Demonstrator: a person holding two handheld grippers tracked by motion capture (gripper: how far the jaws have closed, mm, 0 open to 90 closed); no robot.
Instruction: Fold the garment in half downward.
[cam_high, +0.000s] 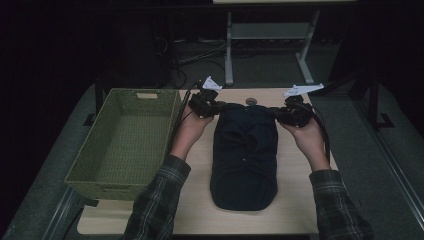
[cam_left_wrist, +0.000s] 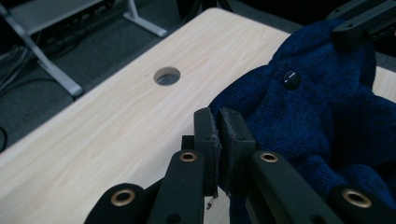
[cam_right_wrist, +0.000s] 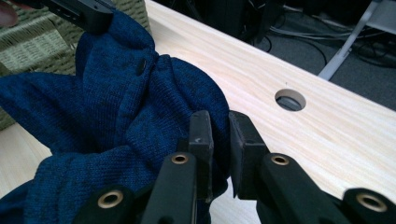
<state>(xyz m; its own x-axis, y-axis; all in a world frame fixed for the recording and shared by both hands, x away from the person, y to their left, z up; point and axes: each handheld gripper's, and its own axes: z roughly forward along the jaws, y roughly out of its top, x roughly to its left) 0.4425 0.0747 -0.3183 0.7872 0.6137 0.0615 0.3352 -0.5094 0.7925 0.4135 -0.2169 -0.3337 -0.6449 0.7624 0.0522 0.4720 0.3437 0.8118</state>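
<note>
A dark blue knitted garment (cam_high: 245, 155) with buttons lies lengthwise on the wooden table (cam_high: 295, 200), its far end raised off the board. My left gripper (cam_high: 221, 106) is shut on the far left corner of the garment (cam_left_wrist: 317, 116); in the left gripper view the pads (cam_left_wrist: 206, 128) pinch the knit edge. My right gripper (cam_high: 275, 111) is shut on the far right corner, its pads (cam_right_wrist: 201, 133) clamping a fold of the garment (cam_right_wrist: 107, 107). A dark button (cam_left_wrist: 292, 79) sits on the fabric between the two grips. The fabric bunches and sags between the grippers.
A green woven basket (cam_high: 100, 189) stands empty at the table's left side, close to the left forearm. A round cable hole (cam_high: 251, 101) is in the table's far edge behind the garment. Beyond the table are a metal desk frame (cam_high: 305, 60) and cables on the floor.
</note>
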